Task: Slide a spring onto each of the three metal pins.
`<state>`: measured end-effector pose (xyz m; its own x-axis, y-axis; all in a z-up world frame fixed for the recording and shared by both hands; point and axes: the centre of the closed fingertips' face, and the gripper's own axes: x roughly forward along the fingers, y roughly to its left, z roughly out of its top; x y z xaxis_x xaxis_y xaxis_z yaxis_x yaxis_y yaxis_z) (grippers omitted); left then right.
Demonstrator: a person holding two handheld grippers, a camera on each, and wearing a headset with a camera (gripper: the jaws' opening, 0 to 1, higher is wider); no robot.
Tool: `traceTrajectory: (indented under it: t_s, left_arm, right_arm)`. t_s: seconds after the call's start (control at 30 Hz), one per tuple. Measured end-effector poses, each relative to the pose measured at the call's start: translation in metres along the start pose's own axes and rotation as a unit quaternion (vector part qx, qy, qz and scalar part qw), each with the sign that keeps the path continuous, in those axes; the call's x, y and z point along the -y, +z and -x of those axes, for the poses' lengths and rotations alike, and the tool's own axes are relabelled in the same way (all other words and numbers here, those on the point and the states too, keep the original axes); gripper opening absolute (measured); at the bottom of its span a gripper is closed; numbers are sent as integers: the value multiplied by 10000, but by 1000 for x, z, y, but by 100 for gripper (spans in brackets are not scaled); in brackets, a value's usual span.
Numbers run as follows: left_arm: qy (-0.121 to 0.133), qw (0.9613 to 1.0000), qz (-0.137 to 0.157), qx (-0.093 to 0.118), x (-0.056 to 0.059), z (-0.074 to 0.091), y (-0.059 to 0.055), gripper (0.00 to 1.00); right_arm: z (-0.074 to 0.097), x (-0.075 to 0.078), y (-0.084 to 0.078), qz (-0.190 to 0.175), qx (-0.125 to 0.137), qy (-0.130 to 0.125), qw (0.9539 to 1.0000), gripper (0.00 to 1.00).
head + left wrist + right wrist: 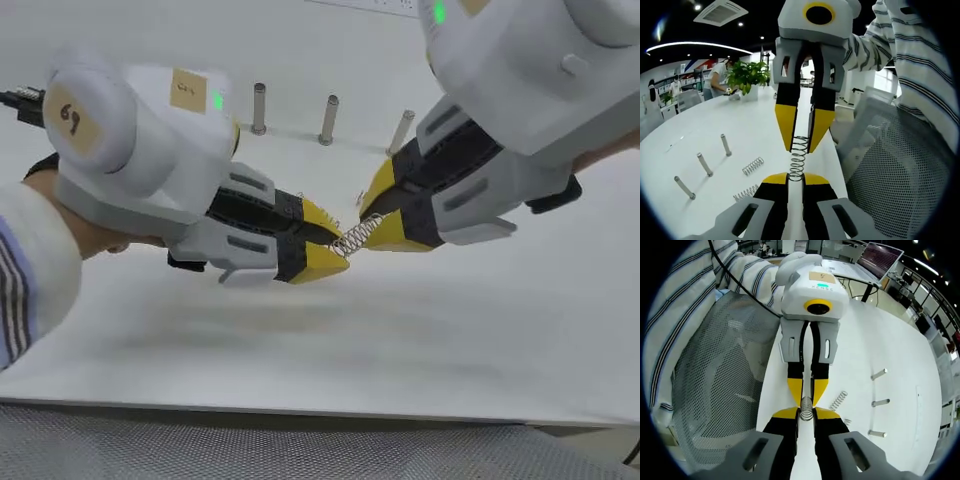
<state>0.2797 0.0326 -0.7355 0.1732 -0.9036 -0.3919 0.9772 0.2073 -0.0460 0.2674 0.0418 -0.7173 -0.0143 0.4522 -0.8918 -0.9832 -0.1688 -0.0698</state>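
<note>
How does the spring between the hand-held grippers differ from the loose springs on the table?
The held spring hangs above the table, ends clamped by the left hand-held gripper and right hand-held gripper; the loose springs lie flat on it, untouched. All are bare metal coils, none on the pins.

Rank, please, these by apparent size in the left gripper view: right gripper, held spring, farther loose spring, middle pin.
1. right gripper
2. held spring
3. farther loose spring and middle pin: alike in length, so unranked.
Nearness enlarges the first two.
</note>
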Motion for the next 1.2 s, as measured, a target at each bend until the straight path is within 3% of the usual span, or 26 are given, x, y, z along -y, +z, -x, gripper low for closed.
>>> traceTrajectory:
  t_s: [0.47,0.77,0.83,1.2]
  left_arm:
    - [-10,9999,-57,128,1,1,11,2]
    - [-23,10000,-18,68,3,-1,10,2]
    - [42,9999,135,50,0,0,9,2]
    - [188,9998,77,40,-8,4,8,2]
  right_arm:
    - [-5,3,3,-51,66,-11,10000,9]
    - [-8,2,2,-19,40,54,10000,8]
    - [-9,4,3,-2,53,-7,10000,8]
    - [-11,12,5,-50,-8,-155,9999,8]
